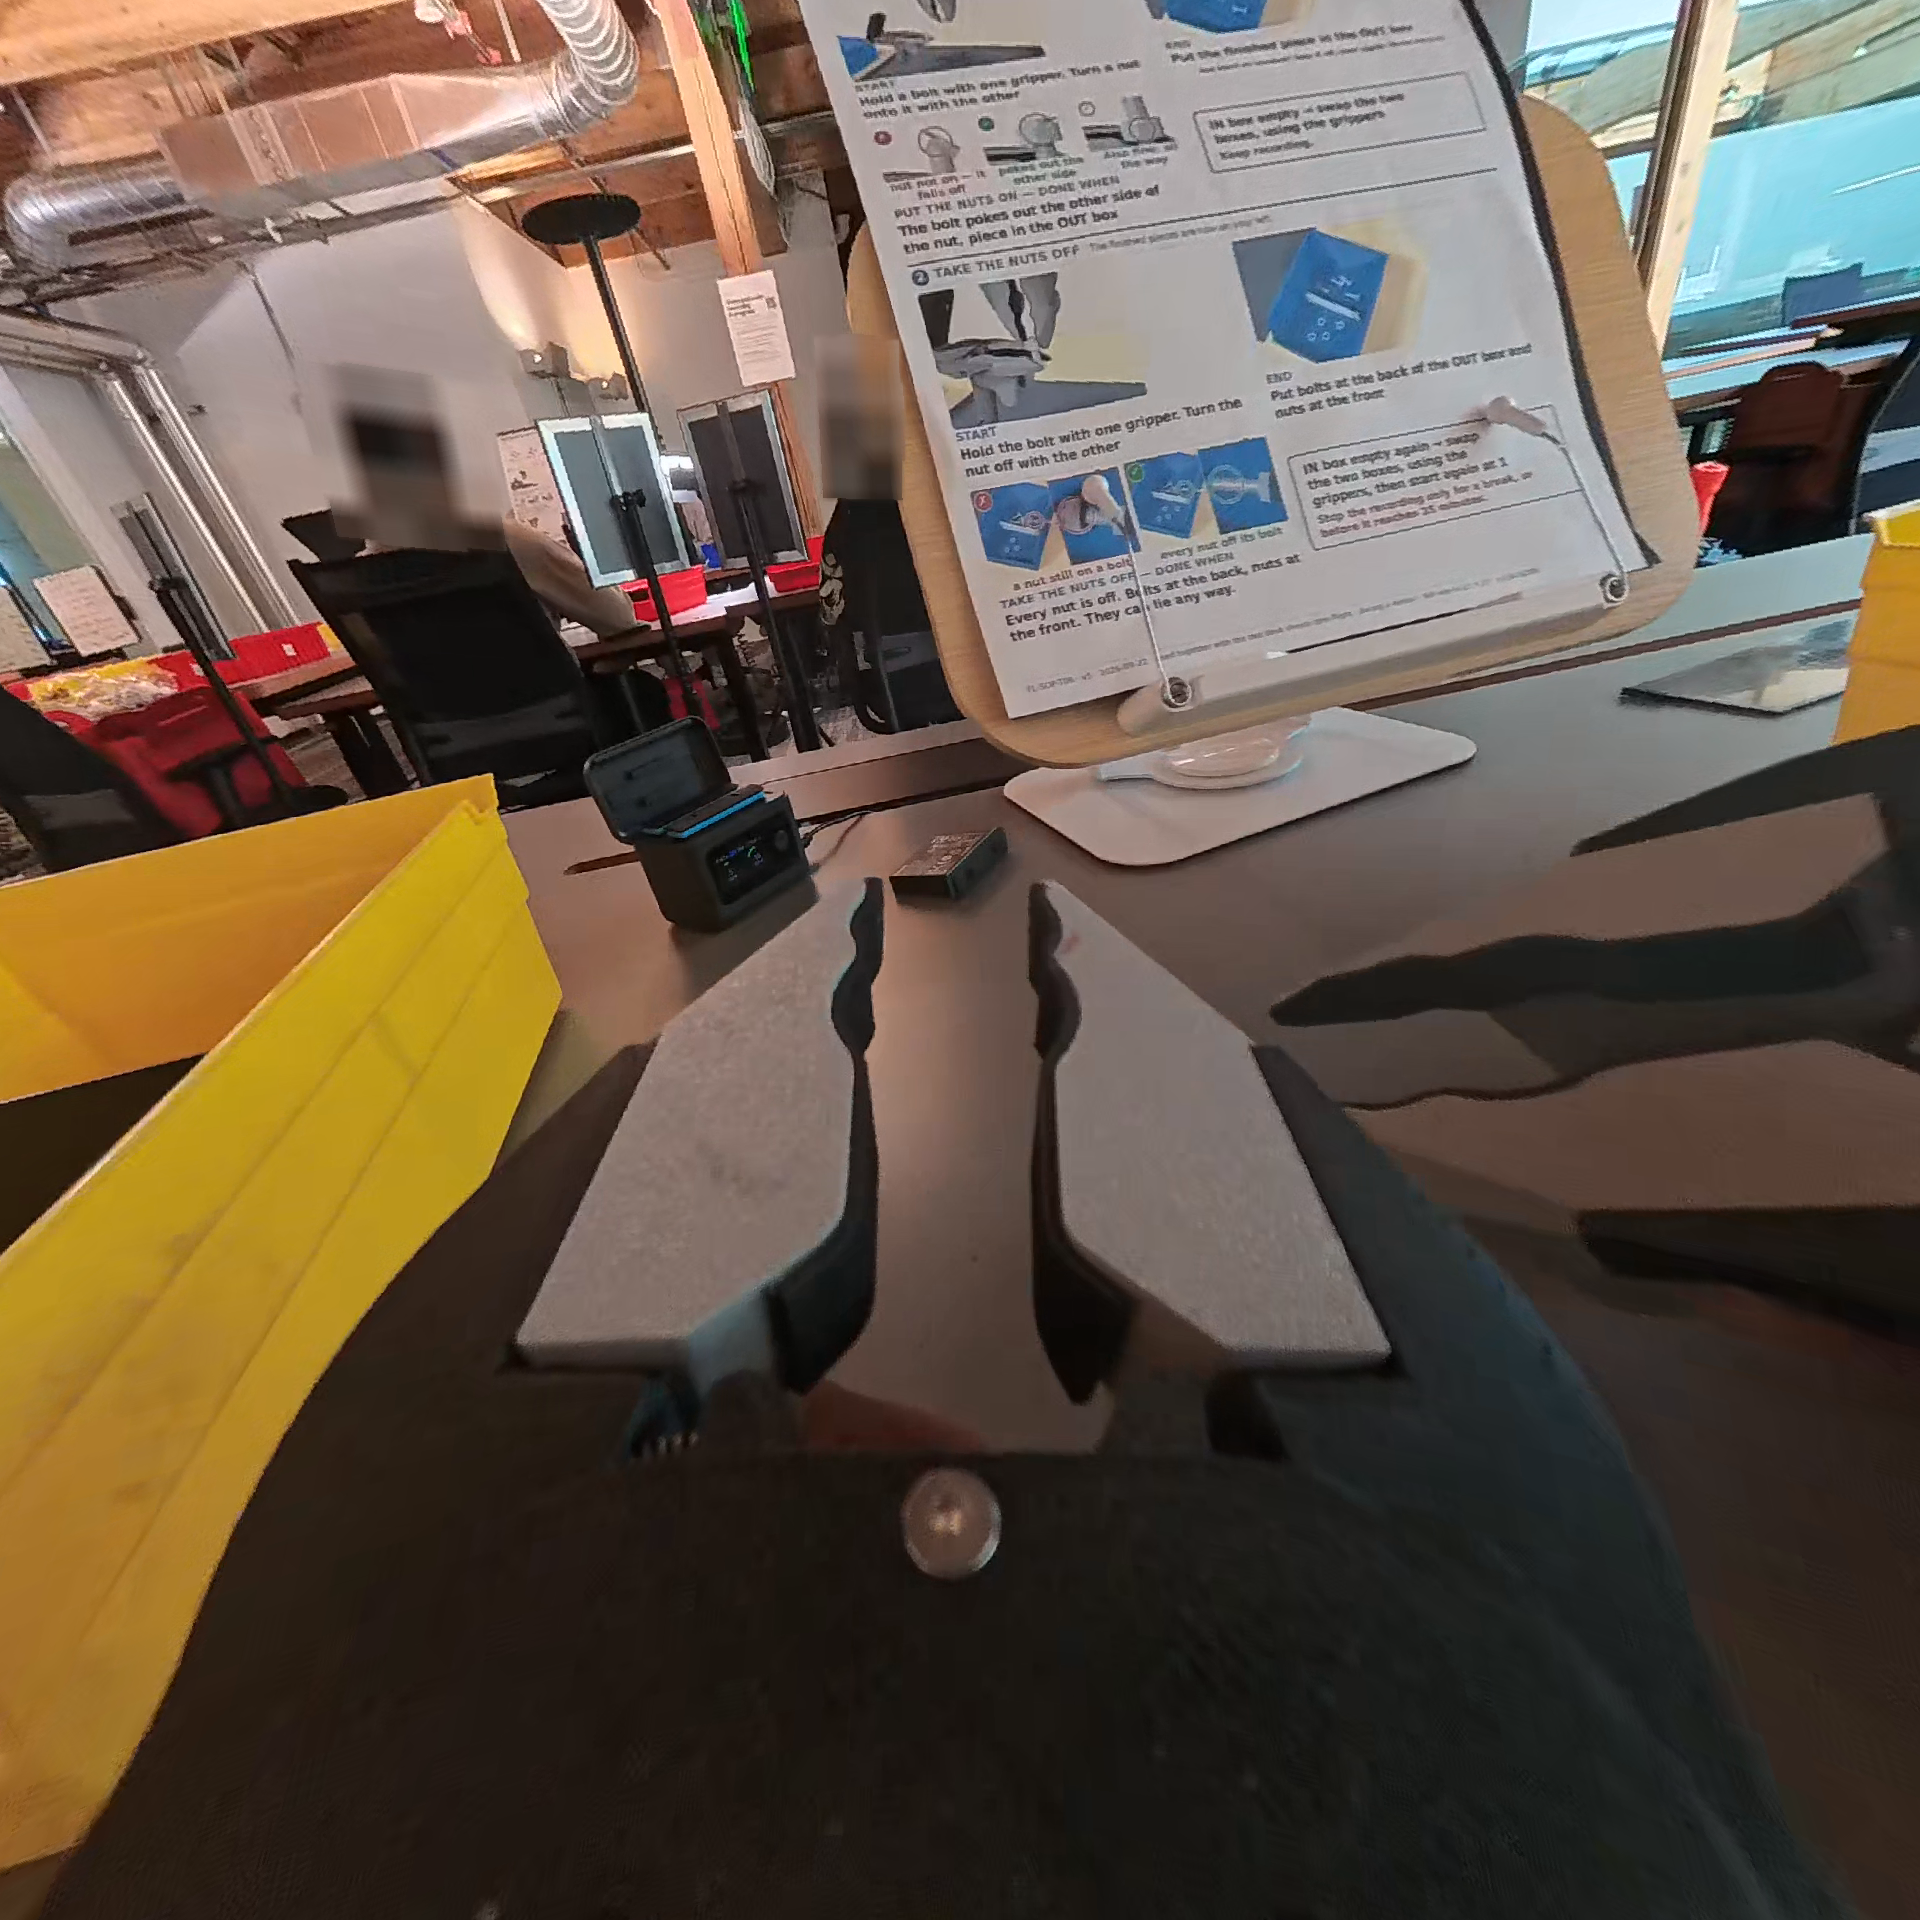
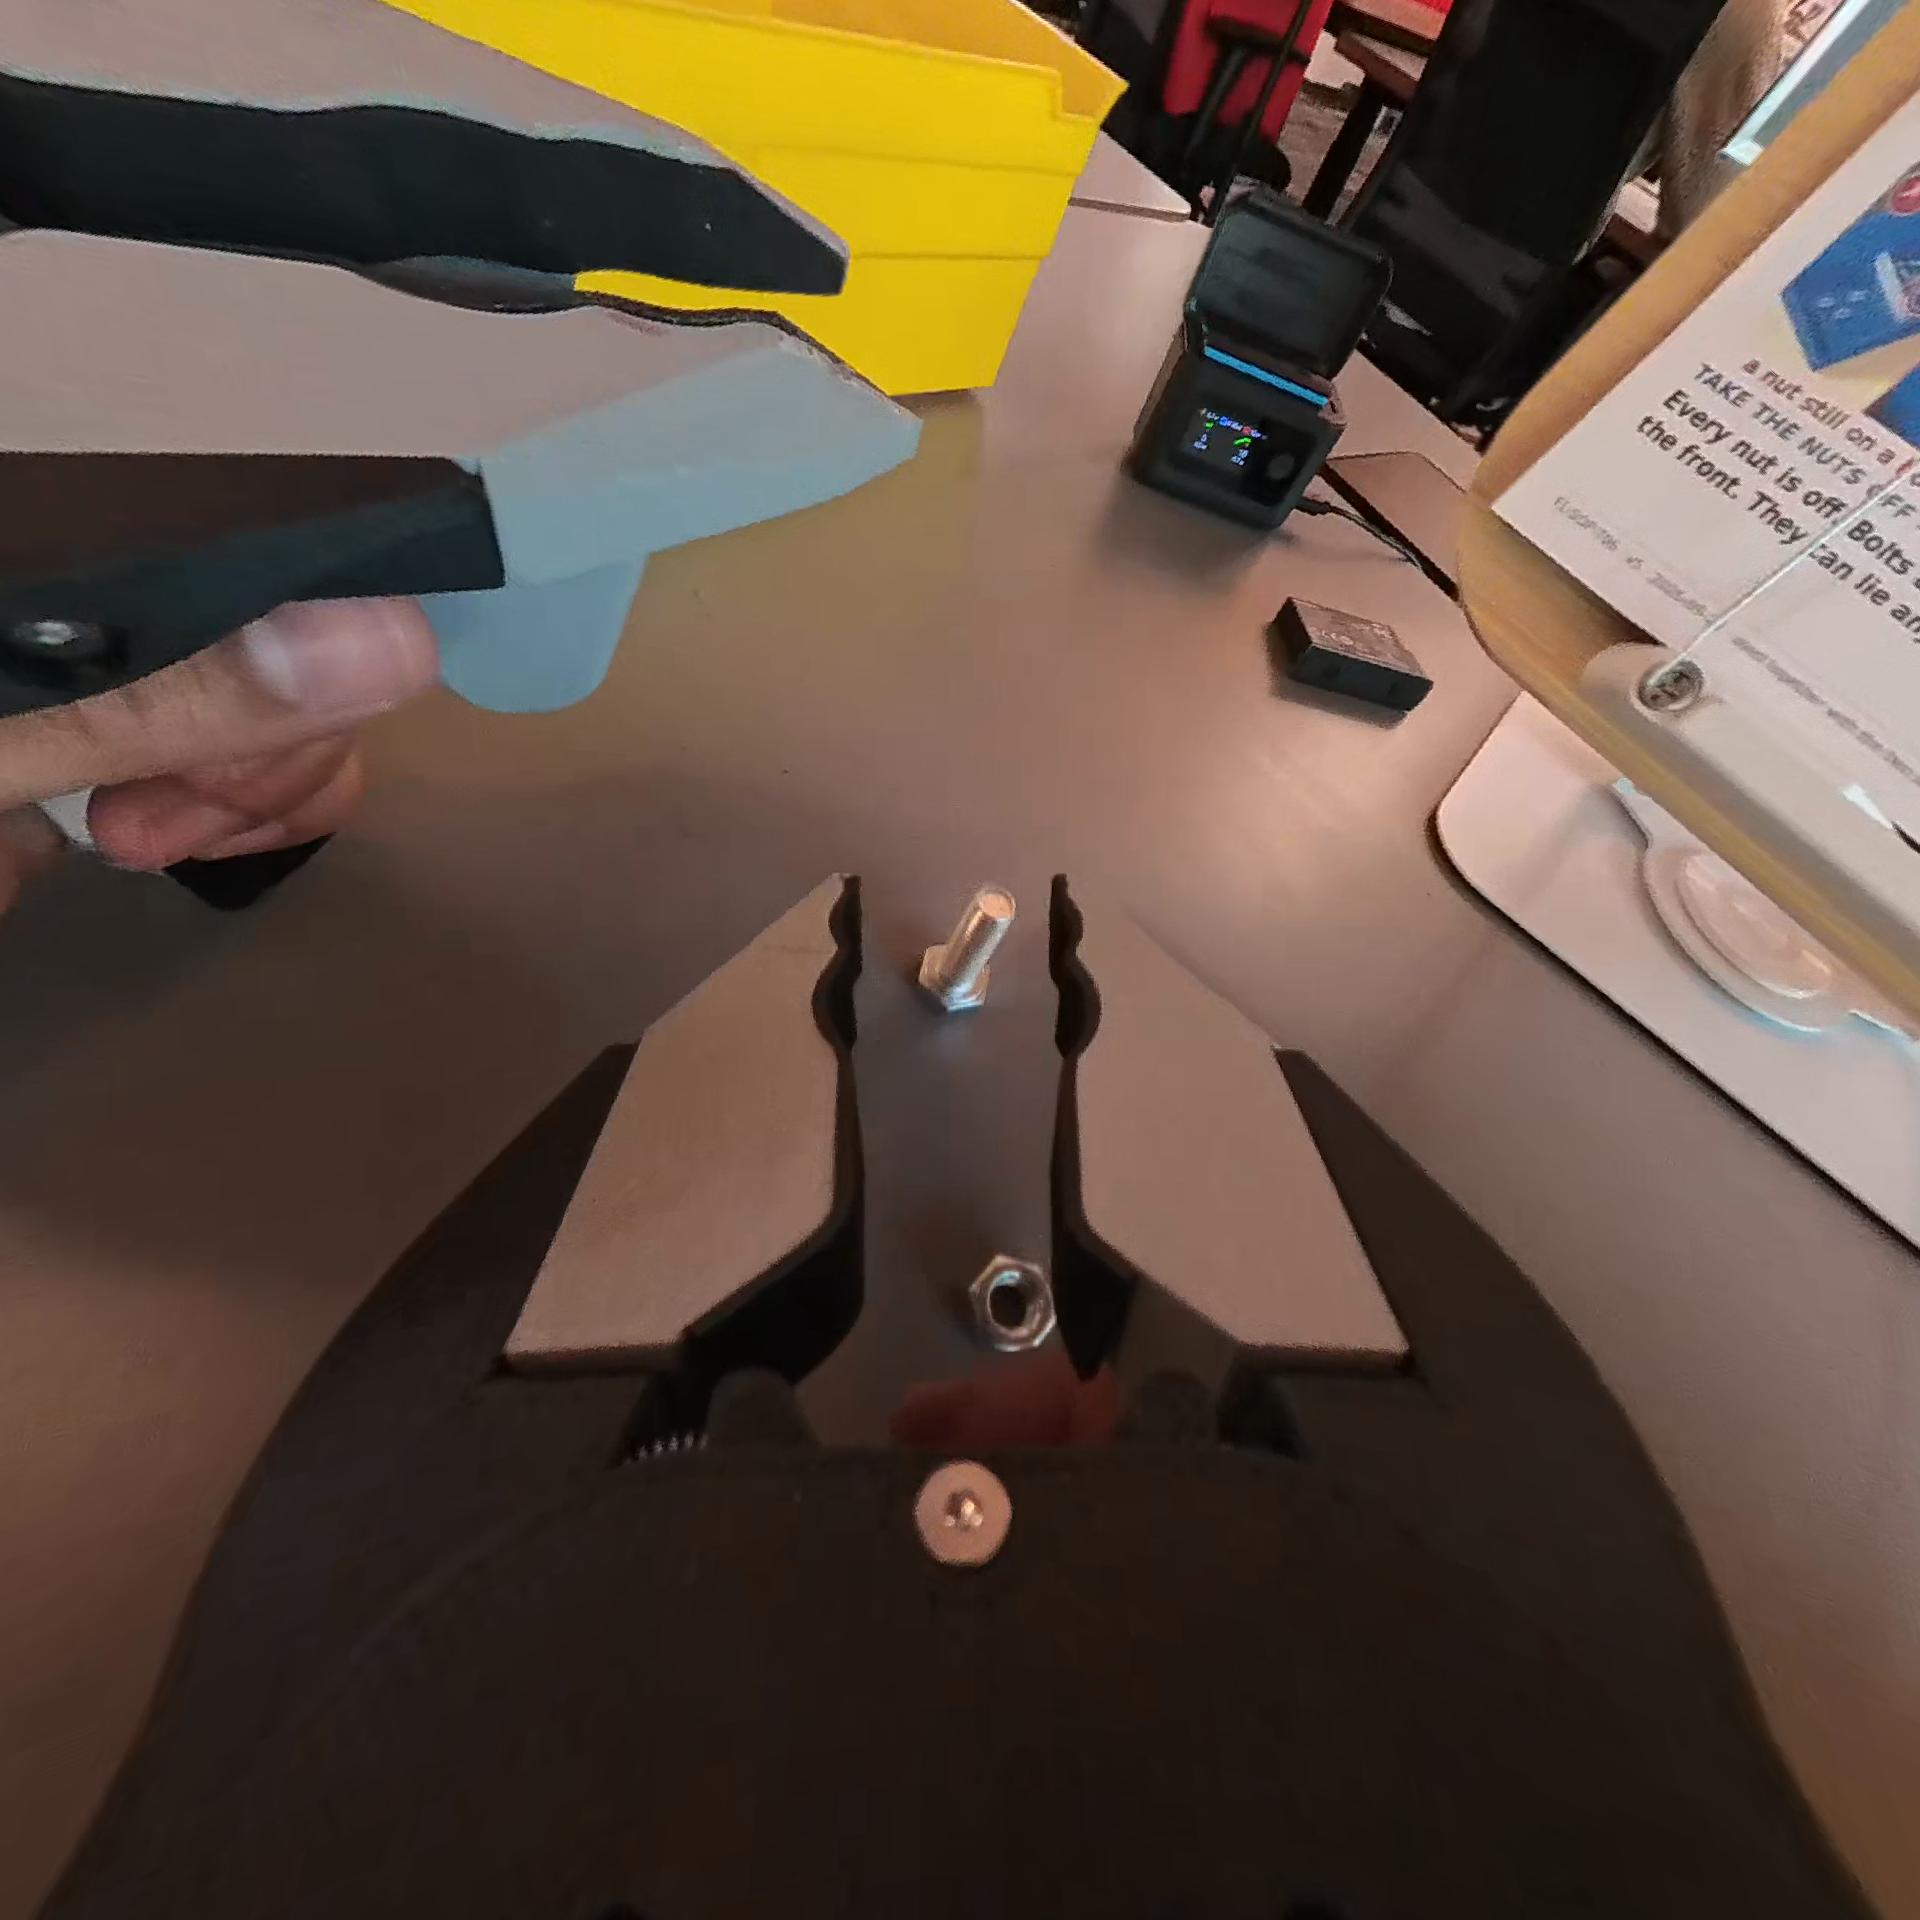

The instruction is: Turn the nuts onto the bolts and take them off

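In the right wrist view a silver bolt (image 2: 964, 961) stands on its hex head on the table, between my right gripper's (image 2: 954, 899) open fingertips and touching neither. A silver hex nut (image 2: 1011, 1302) lies flat on the table farther back between the same fingers. My left gripper (image 1: 956, 902) is open and empty above the table; no bolt or nut shows in its view. The left gripper also shows at upper left in the right wrist view (image 2: 831, 343), held by a hand (image 2: 208, 727). The right gripper shows at the right edge of the left wrist view (image 1: 1558, 997).
A yellow bin (image 1: 239, 1091) stands left of the left gripper; it also shows in the right wrist view (image 2: 914, 187). A black charger case (image 2: 1257, 364), a small black battery (image 2: 1351, 655) and a wooden stand with an instruction sheet (image 1: 1247, 364) sit ahead. Another yellow bin (image 1: 1886, 634) is at far right. Spacing between my two grippers at the tips: around 9 centimeters. The silver hex nut (image 2: 1011, 1302) lies around 8 centimeters away from my right fingertips.
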The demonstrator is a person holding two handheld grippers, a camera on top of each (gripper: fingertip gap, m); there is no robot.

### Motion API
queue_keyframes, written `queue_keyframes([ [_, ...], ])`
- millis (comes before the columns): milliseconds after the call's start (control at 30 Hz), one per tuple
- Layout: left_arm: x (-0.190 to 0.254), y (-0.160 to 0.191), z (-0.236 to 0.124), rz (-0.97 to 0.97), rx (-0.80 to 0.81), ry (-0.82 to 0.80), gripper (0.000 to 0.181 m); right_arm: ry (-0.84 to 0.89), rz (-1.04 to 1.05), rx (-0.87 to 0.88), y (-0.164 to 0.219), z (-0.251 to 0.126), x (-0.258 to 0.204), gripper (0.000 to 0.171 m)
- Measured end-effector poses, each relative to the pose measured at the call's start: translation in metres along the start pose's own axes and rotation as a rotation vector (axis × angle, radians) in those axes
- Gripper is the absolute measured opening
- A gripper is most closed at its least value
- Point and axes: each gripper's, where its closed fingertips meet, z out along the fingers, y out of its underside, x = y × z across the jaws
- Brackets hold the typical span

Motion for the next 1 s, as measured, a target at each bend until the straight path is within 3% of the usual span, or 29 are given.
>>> queue_keyframes([
  [233, 0.005, 0.001, 0.001, -0.006, -0.007, 0.026, 0.025, 0.015, -0.033, -0.031, -0.002, 0.016, 0.001, 0.022],
  [333, 0.008, -0.001, 0.0, 0.008, 0.001, 0.033, 0.026, 0.011, -0.038, -0.046, 0.0, 0.018, 0.002, 0.0],
  [633, 0.012, -0.002, -0.001, -0.033, 0.009, 0.087, 0.027, -0.063, 0.214, 0.041, -0.006, 0.004, 0.021, 0.0],
  [667, 0.013, -0.002, -0.001, -0.04, 0.009, 0.092, 0.027, -0.101, 0.258, 0.048, -0.007, 0.003, 0.018, 0.004],
  [700, 0.013, -0.002, -0.001, -0.046, 0.009, 0.097, 0.028, -0.147, 0.3, 0.03, -0.005, 0.003, 0.013, 0.024],
  [833, 0.019, 0.002, 0.001, -0.073, -0.025, 0.139, 0.04, -0.189, 0.376, -0.081, 0.01, 0.002, 0.011, 0.047],
  [1000, 0.031, 0.014, 0.008, -0.042, -0.119, 0.2, 0.067, -0.065, 0.356, -0.018, 0.011, -0.01, 0.042, 0.059],
])
